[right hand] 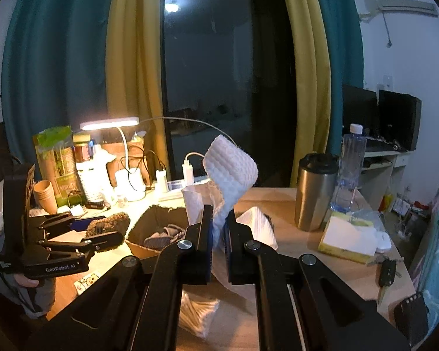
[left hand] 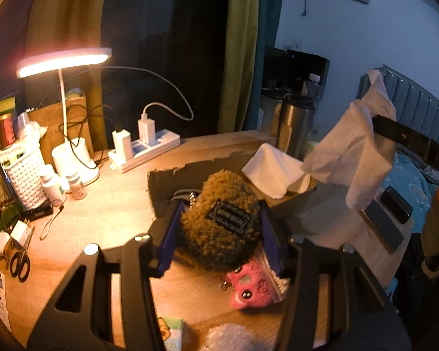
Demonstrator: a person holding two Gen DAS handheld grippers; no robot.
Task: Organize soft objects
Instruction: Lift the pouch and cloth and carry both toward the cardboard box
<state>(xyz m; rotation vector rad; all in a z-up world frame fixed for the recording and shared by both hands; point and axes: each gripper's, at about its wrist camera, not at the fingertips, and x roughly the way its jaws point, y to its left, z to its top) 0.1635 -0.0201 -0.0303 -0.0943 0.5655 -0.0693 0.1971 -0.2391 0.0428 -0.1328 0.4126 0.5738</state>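
My left gripper (left hand: 219,219) is shut on a fuzzy olive-brown plush pouch (left hand: 219,225) with a black patch, held above the wooden desk in front of a dark cardboard box (left hand: 161,187). A pink plush toy (left hand: 248,289) lies on the desk under it. My right gripper (right hand: 219,222) is shut on a white sock (right hand: 231,172) that stands up between the fingers. In the left wrist view the sock (left hand: 363,143) hangs from the right gripper above the box's right side. The box (right hand: 149,225) holds grey soft items, and a white cloth (left hand: 275,172) drapes over its rim.
A lit desk lamp (left hand: 64,61), power strip (left hand: 143,152), white basket (left hand: 26,175), small bottles and scissors (left hand: 20,263) crowd the left of the desk. A steel tumbler (right hand: 316,190), water bottle (right hand: 348,166), tissue pack (right hand: 348,234) and car key (right hand: 387,272) stand to the right.
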